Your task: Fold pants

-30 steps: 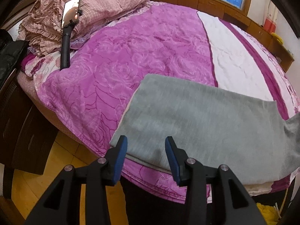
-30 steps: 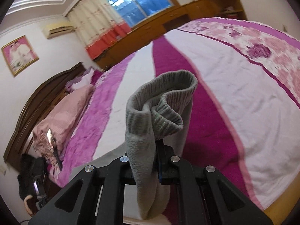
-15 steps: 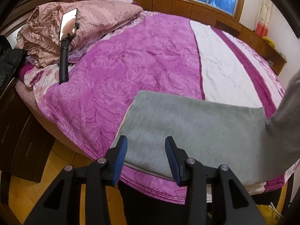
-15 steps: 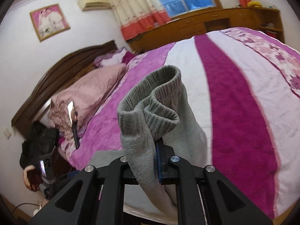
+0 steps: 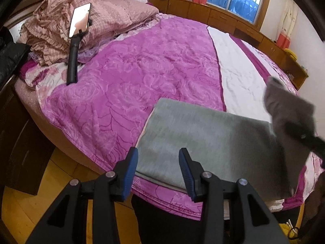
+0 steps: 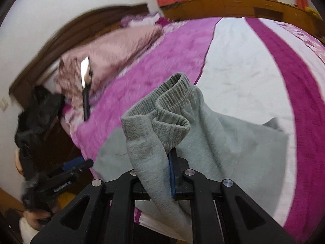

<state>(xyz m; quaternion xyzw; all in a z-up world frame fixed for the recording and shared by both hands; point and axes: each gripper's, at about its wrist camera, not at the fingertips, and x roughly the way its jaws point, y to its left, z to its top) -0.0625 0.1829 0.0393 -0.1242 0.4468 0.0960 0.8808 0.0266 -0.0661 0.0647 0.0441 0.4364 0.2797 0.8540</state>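
Grey pants (image 5: pixel 203 140) with ribbed cuff (image 6: pixel 172 105), magenta rose-patterned bedspread (image 5: pixel 142 77) with white stripe (image 5: pixel 237 77), pink checked pillow (image 5: pixel 113 14), blue-padded black grippers.

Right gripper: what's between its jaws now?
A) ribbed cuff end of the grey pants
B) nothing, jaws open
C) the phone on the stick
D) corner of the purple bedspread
A: in the right wrist view the right gripper is clamped on the grey pants just below the ribbed cuff, which is lifted off the bed.
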